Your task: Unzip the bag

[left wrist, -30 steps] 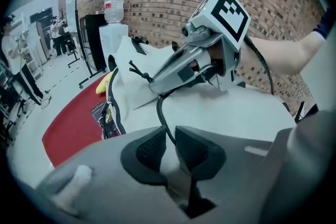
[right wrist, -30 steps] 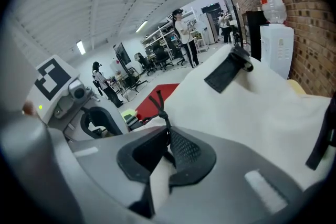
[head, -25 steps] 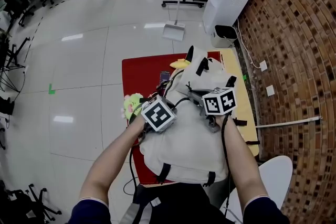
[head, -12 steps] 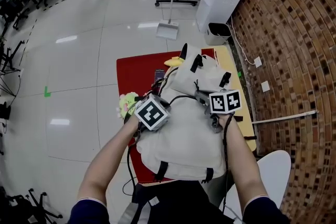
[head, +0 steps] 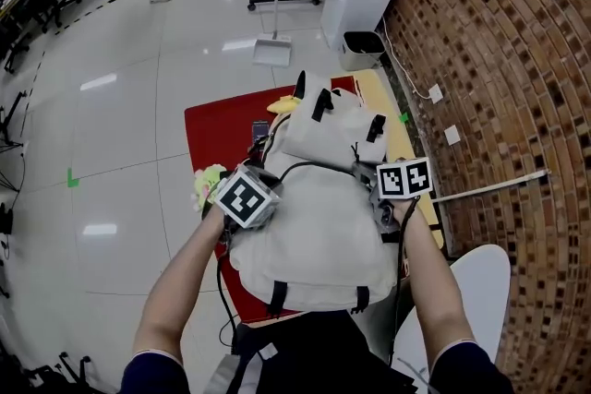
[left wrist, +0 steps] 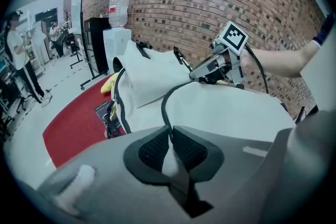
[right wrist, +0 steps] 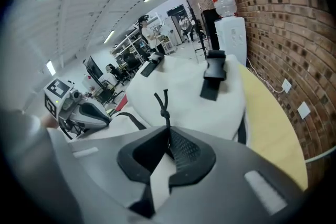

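Backpack point(head: 319, 226), one only, cream with black trim, lay flat on the red-covered tabletop point(head: 217, 129). Its long axis ran away from the person, and its top end pointed to the far edge. Two grippers met it, one on each side. Left gripper point(left wrist: 170, 136) had its fingers point(left wrist: 152, 148) nearly together, pinching the black zipper track point(left wrist: 165, 107). Right gripper point(right wrist: 168, 139) pinched the single knotted zipper pull cord point(right wrist: 164, 105) between narrow fingers.
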